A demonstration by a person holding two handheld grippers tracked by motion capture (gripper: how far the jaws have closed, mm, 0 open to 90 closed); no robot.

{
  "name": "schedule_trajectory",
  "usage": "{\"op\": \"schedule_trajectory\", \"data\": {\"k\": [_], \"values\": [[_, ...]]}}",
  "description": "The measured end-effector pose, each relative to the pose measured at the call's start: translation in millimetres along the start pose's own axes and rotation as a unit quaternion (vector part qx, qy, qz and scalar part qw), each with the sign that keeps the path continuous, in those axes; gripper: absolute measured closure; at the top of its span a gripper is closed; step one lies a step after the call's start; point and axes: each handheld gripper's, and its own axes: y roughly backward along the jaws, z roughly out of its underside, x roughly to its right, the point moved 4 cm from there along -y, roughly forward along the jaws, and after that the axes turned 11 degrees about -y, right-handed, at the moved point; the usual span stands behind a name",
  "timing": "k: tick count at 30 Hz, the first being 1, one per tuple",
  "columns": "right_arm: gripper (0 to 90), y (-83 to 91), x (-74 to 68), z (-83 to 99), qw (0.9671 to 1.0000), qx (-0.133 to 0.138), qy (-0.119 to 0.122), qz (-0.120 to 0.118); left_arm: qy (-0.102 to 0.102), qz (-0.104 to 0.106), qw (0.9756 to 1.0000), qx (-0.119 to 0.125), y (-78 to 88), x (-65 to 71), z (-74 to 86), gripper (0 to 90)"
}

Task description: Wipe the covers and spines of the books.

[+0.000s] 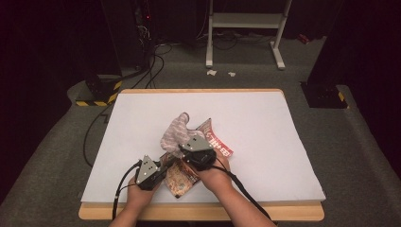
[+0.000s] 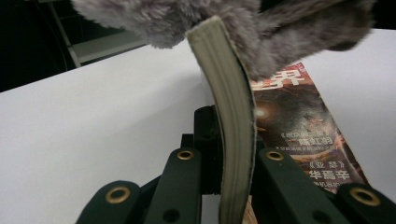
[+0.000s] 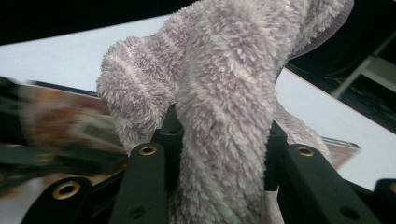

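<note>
Clearly, the left gripper [image 2: 219, 186] has its jaws clamped tight on the thick page edge of a bent paperback magazine with a red and brown cover [image 2: 299, 126], whose cover runs away from the jaws on their right side over the white table [image 2: 93, 121]. The right gripper [image 3: 219, 186] has its jaws closed partway on a fluffy lilac-grey striped sock [image 3: 224, 93], which stands up between them and drapes over the magazine's top.
</note>
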Motion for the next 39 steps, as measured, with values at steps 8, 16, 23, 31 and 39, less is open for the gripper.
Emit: {"op": "schedule_trajectory", "data": {"k": [8,16,23,31,39], "values": [[63.9,7.2,-26.1,-3.1,0.9994,0.007,0.025,-0.021,-0.001,-0.001,1.0000,0.000,-0.1,0.0,0.0,83.5],[63.9,-8.6,15.3,-0.5,0.9997,-0.010,-0.013,0.016,-0.001,-0.002,1.0000,0.000,-0.3,0.3,-0.2,83.5],[63.9,-27.0,72.3,7.8,0.9948,-0.034,-0.052,0.081,-0.002,-0.001,1.0000,0.000,-0.3,0.7,-0.6,83.6],[64.0,-47.9,131.4,18.7,0.9832,-0.062,-0.100,0.139,-0.005,-0.001,1.0000,-0.001,-0.2,1.3,-0.7,83.6],[64.0,-58.3,163.9,22.4,0.9740,-0.081,-0.117,0.176,-0.006,-0.001,1.0000,0.004,0.5,1.4,-1.0,83.6]]}}
